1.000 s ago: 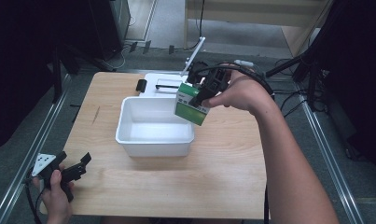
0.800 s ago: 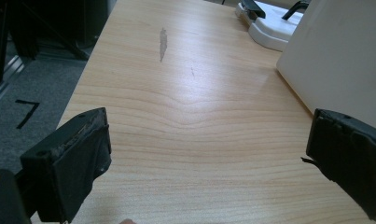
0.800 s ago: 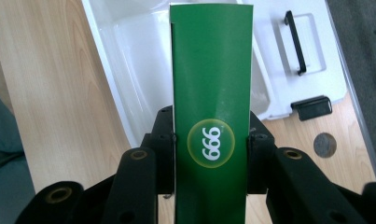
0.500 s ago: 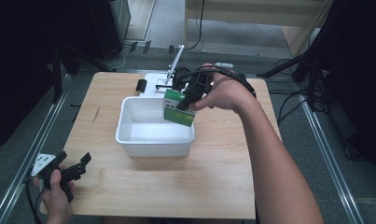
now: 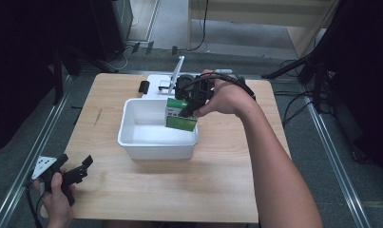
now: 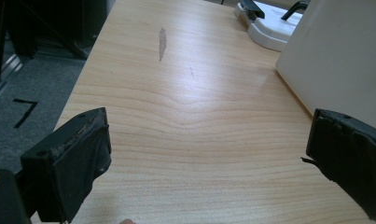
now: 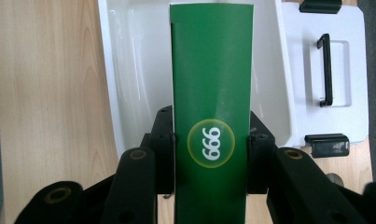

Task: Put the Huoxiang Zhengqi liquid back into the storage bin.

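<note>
A dark room with cables on the grey floor surrounds the wooden table (image 5: 189, 190), which fills the middle of the high view. At its centre sits the white bin (image 5: 156, 145), its lid (image 5: 158, 84) behind it. The right gripper (image 5: 191, 102) clamps a green box (image 5: 179, 118), hanging over the bin's right rim (not yet released, so placing remains). Lower left, the left gripper (image 5: 72, 173) rests with jaws wide, holding nothing.
</note>
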A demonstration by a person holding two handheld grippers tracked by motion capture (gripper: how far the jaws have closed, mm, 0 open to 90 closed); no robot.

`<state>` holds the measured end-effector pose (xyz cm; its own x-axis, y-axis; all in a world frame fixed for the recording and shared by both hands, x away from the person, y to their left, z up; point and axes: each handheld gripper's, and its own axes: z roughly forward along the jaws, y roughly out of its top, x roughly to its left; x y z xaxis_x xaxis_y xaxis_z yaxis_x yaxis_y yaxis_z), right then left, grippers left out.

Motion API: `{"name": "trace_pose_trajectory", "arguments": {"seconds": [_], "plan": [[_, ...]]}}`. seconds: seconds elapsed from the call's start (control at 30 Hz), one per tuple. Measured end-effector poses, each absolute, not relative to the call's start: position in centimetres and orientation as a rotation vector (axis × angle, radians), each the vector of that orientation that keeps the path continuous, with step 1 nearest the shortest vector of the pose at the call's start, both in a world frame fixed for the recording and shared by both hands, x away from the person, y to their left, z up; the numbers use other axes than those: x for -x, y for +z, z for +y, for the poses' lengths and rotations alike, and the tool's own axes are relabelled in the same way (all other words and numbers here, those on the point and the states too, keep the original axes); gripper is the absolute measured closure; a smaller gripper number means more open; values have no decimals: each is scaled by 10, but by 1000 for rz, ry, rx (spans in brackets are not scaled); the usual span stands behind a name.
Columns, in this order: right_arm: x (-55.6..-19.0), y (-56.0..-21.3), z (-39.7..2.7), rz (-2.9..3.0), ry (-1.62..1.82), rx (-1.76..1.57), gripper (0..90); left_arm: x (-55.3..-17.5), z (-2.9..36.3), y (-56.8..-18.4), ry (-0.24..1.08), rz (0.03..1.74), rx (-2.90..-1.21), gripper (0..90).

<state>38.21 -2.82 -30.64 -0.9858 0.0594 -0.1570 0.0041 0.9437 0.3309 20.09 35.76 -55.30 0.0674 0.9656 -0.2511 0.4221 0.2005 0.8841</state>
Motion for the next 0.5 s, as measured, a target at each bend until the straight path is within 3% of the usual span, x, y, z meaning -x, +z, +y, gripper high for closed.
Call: {"name": "trace_pose_trajectory", "arguments": {"seconds": [0.5], "plan": [[-391,-344,-23,2941,493,1,648,-201,358,-553,712,1515,-1373,5]]}}
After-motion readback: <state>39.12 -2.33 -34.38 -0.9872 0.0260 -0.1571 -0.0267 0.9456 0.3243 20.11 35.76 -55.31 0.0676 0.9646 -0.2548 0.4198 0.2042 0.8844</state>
